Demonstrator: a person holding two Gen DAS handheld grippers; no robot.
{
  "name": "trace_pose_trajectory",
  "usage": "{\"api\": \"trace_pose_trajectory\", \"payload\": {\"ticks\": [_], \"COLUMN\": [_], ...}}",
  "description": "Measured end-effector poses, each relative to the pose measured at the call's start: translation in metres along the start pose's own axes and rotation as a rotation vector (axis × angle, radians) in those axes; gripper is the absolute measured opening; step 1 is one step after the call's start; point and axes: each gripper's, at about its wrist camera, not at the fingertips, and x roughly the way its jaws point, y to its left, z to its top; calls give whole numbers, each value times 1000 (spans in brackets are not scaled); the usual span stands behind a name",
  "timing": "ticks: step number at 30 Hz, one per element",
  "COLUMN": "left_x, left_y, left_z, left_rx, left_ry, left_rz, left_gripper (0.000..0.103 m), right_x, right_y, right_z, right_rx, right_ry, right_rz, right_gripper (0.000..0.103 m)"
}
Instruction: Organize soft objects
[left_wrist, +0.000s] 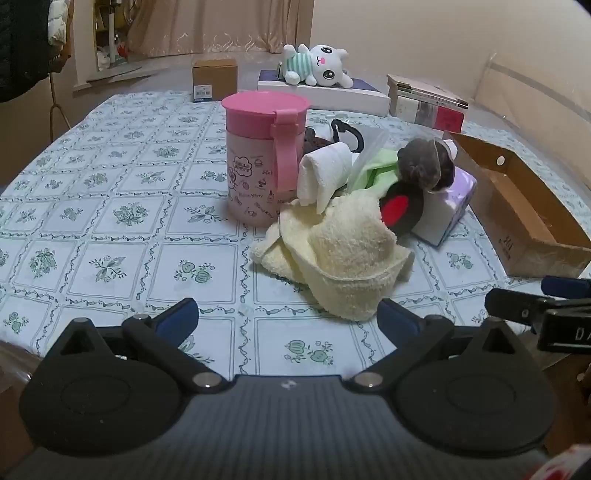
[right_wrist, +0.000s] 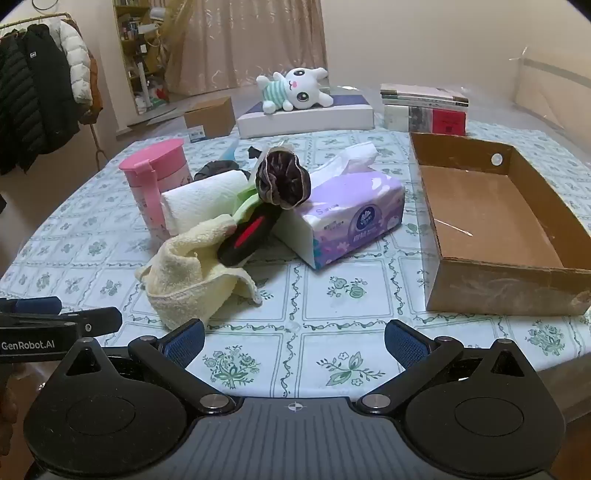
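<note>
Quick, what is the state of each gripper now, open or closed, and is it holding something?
Left gripper: open, fingers wide apart, holding nothing.
Right gripper: open, fingers wide apart, holding nothing.

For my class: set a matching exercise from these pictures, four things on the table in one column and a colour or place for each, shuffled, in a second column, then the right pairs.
Things:
1. lidded cup
2. fluffy towel
3. cardboard box
4. plush toy

Descriptions:
A. lying on a flat white box at the far end of the table
B. pink
C. pale yellow, crumpled at the near edge of the pile
D. brown, open-topped, to the right of the tissue pack

Pairs: 1-B, 2-C, 3-D, 4-A
</note>
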Motion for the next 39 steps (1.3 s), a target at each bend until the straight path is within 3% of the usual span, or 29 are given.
{"api": "trace_pose_trajectory", "payload": {"ticks": [6,39], "left_x": [-7,-12], "left_y": [1,-4], "left_z": [-2,-4], "left_rx": [-6,-14], "left_ry": [-46,-25], "left_rz": [-12,-5], "left_gripper": [102,101], "right_x": [-2,-9], "right_y": [0,1], "right_z": [1,2], "right_rx": [-6,-9], "right_ry": [-3,-18], "right_rz": [0,-24], "right_gripper": [103,103]}}
